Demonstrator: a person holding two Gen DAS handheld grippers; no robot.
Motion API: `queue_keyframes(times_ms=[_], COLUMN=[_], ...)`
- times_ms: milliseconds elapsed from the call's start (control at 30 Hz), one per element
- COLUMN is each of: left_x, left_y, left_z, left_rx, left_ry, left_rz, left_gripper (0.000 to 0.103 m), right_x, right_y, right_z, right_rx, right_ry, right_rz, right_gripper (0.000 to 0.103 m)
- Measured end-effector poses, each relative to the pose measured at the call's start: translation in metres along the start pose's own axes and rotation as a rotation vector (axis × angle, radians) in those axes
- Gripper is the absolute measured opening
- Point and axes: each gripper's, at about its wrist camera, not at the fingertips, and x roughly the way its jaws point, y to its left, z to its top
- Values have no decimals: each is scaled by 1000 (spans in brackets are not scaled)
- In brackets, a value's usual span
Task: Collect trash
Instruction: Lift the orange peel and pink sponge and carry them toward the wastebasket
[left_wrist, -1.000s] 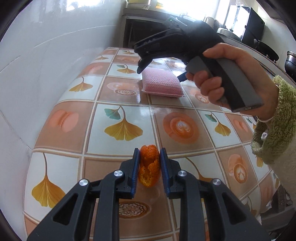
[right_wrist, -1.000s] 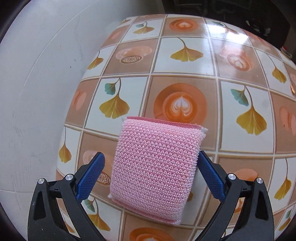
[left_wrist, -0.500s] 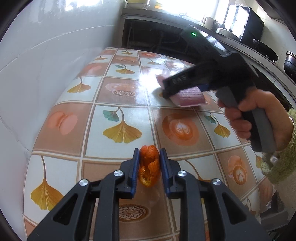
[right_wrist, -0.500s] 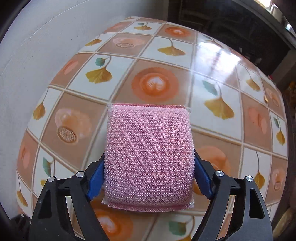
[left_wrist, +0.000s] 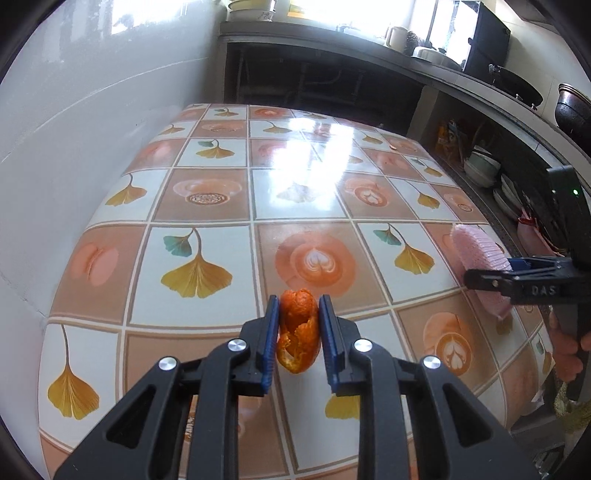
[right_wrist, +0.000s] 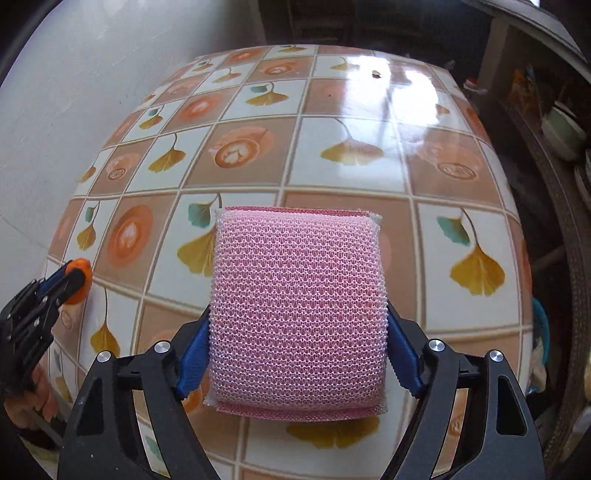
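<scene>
At the far left, a white wall (left_wrist: 74, 155) runs along the left edge of the bench (left_wrist: 207, 206), which is covered in a glossy pattern of ginkgo leaves and coffee cups. The left gripper (left_wrist: 295, 325) points down at the bench, its blue pads nearly together and pressed on both sides of a curled orange peel (left_wrist: 298, 328). The peel stands between the pads, its tip rising just past them and its lower end hanging a little below.

To the right of that gripper, near the bench's right edge, is the right gripper (right_wrist: 297, 354). Its jaws have just been closing, and in the right wrist view the blue pads now press against both sides of a pink mesh sponge (right_wrist: 297, 306), so this gripper stands wide but clamped on the sponge. The sponge juts forward beyond the pads, above the bench. From that camera the left gripper with its peel shows at the far left, well apart from the sponge. Beyond the bench's right edge, dim shelves hold stacked bowls (left_wrist: 480, 166).
</scene>
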Motion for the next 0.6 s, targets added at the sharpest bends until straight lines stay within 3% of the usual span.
queue_keyframes(times_ms=[600], left_x=[-16], left_y=[-54], left_z=[17], left_rx=[84], left_ry=[-31], left_rz=[-46], left_gripper=[21], right_x=[-44], right_y=[-40], right_z=[-31], right_rx=[121], right_ry=[-103], right_rz=[87], right_gripper=[76])
